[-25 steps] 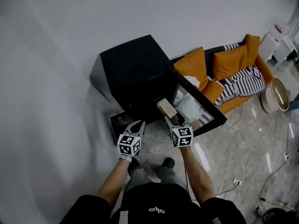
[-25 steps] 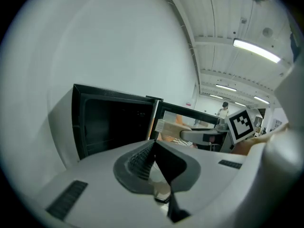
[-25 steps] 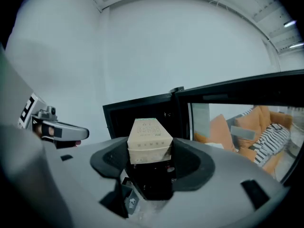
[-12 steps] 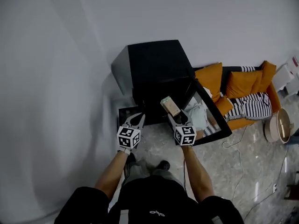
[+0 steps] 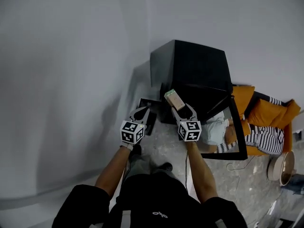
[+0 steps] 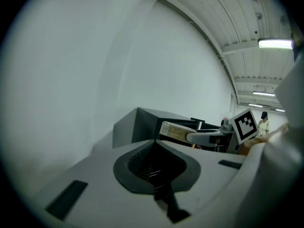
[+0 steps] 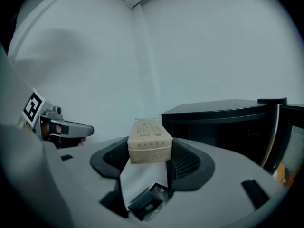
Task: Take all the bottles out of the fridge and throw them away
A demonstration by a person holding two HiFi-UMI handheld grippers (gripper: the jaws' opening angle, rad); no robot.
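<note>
Head view: right gripper [image 5: 179, 109] pinched a beige carton [image 5: 174, 99], a rectangular box with a green-edged end and no bottle shape. Its long axis ran on from the jaws, up and away from the hand. It was held in the air in front of the black fridge [image 5: 190, 72], outside it, with the glass fridge door [image 5: 236, 137] swung open at right. Left gripper [image 5: 143, 110] had its jaws pressed together and empty. It was just above a black open box on the floor [image 5: 153, 120] beside the fridge, probably the bin. If so, the drop lies down and left of the carton, and the left hand is the nearer one.

Left gripper view: left gripper [image 6: 153, 141] tips met with nothing between them. The carton [image 6: 175, 131] was ahead and to the right, against the matte, boxy fridge [image 6: 142, 127].

Right gripper view: right gripper [image 7: 149, 152] had its ribbed dark pads tight on both sides of the carton [image 7: 148, 139], which looked like printed cardboard with square edges. Fridge [image 7: 223, 120] to the right, left gripper [image 7: 78, 128] to the left.
</note>
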